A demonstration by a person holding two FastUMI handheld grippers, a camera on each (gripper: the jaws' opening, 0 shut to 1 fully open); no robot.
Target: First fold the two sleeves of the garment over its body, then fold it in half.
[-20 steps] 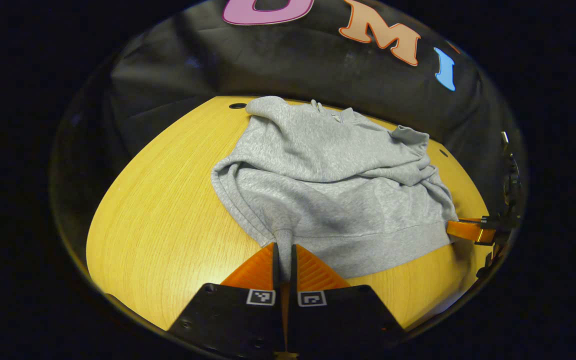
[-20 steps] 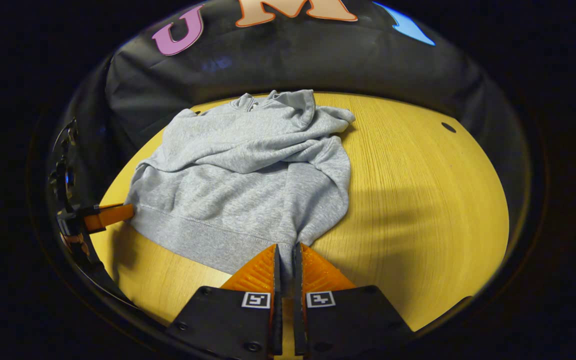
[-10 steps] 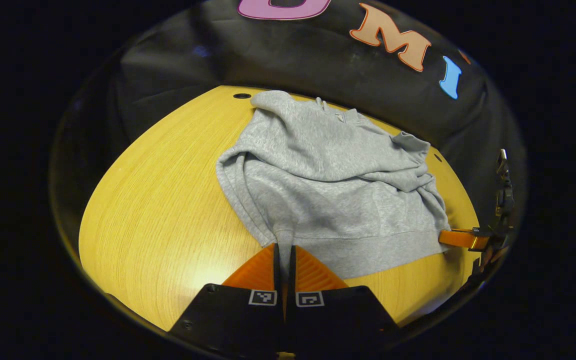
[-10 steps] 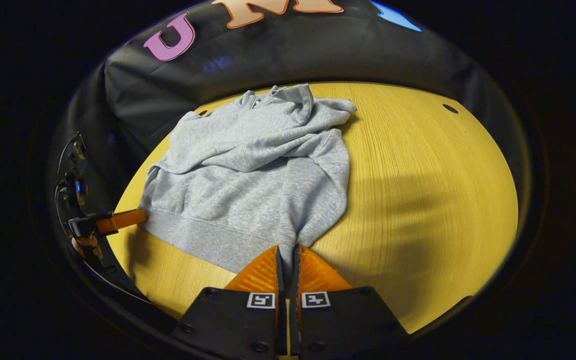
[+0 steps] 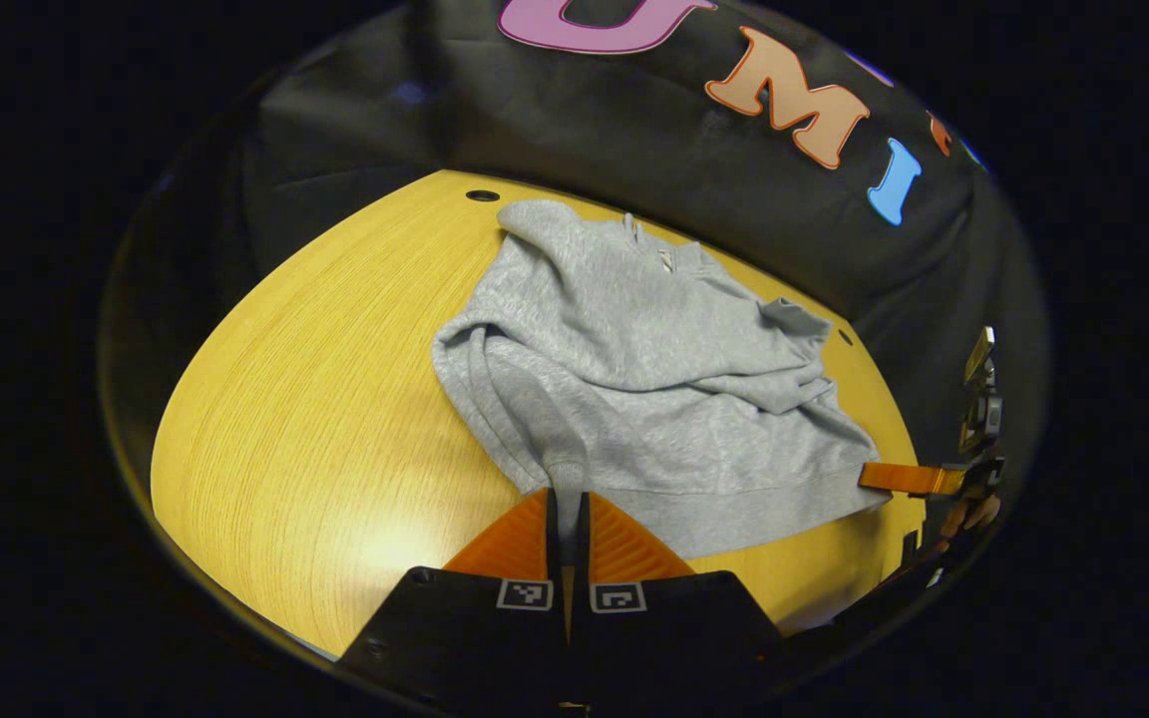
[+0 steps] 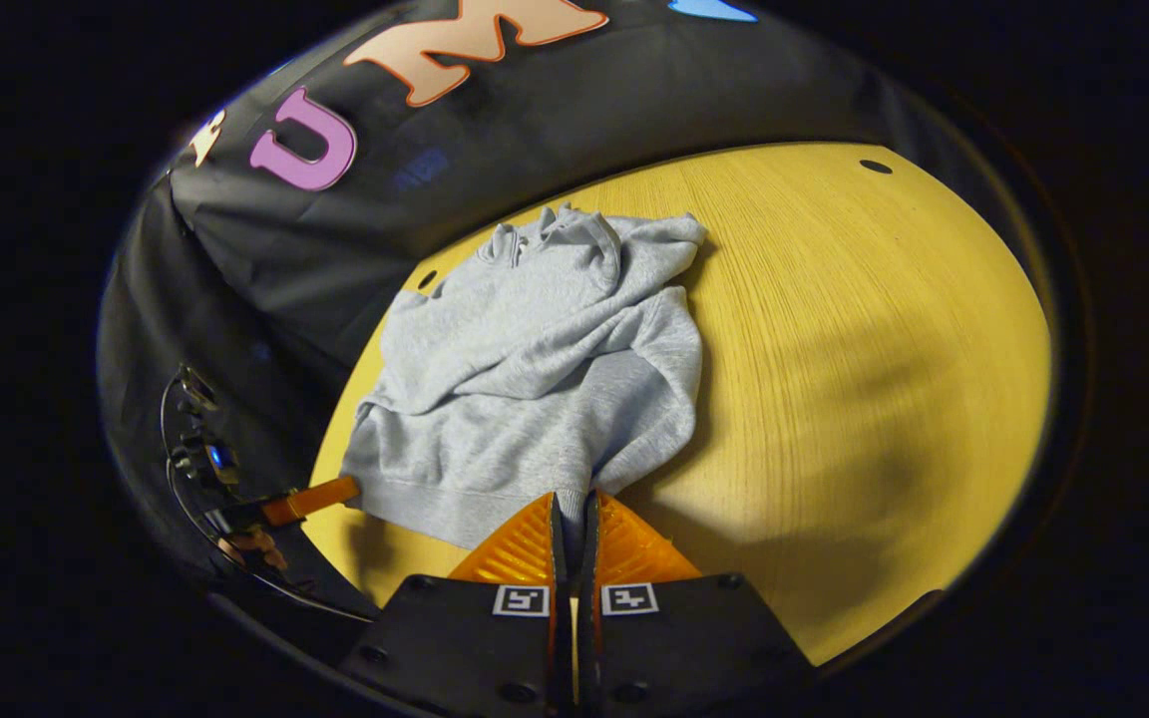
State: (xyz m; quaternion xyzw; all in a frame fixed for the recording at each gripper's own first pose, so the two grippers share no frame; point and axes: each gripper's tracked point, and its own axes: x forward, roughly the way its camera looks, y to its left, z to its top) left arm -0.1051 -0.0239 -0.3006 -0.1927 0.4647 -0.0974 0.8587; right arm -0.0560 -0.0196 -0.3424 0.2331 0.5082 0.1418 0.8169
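Both sleeves are lying folded across the grey fleece hoodie [image 5: 634, 389] on the round yellow wooden table [image 5: 315, 419]. The left gripper [image 5: 567, 509] and right gripper [image 6: 573, 511] are each pinching the hem corners nearest them, so only the halving fold seems left.

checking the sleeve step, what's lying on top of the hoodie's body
Both sleeves of the grey fleece hoodie lie folded across its chest. Whatever the folded layers cover on the yellow wooden table is hidden.

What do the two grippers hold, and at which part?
Each gripper pinches the grey hoodie at a bottom hem corner: left gripper, right gripper.
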